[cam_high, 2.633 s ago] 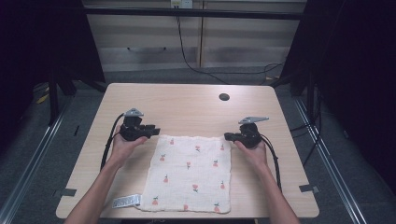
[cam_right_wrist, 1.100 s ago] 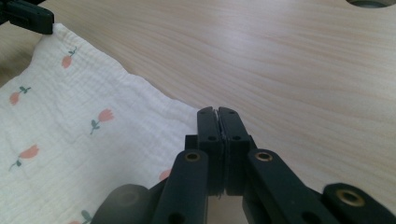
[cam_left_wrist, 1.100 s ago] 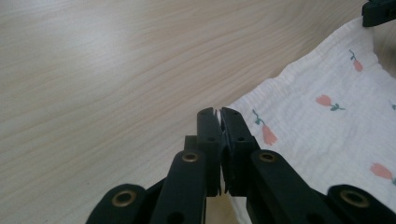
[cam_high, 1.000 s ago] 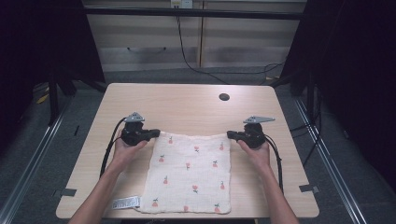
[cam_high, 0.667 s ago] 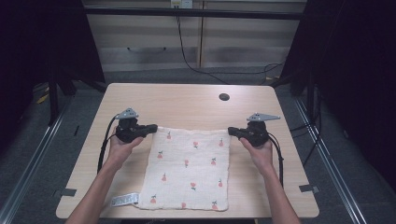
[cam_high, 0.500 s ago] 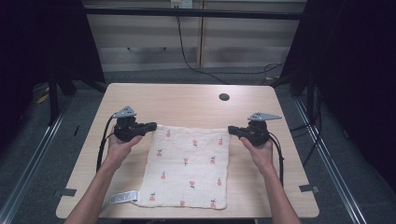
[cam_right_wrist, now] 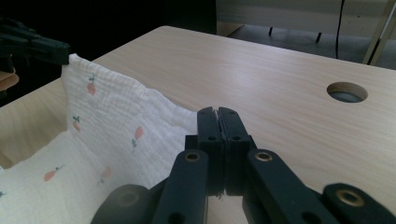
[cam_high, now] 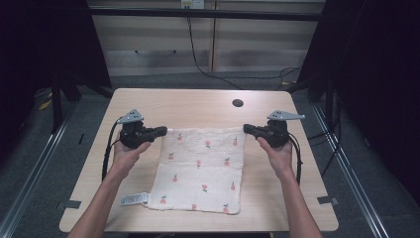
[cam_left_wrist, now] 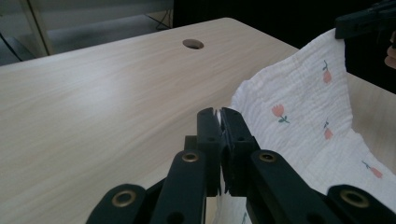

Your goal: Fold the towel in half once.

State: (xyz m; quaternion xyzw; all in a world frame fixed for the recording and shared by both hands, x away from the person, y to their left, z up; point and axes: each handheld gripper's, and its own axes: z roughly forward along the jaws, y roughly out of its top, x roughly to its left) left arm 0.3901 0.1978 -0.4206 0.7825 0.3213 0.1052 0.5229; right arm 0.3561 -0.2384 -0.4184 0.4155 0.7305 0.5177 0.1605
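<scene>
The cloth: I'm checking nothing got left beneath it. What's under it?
The cloth has its far edge lifted by both grippers, with bare table behind. Its near part lies flat, hiding whatever is beneath. A label sticks out beside it.

I count one table [cam_high: 198,106] with one cable hole [cam_high: 237,103] at 12 o'clock. On it I count one printed cloth [cam_high: 200,168], one label tag [cam_high: 134,199] at 7 o'clock, and two grippers: the left gripper [cam_high: 161,131] and the right gripper [cam_high: 246,130].

one overhead, two close finger-level views
</scene>
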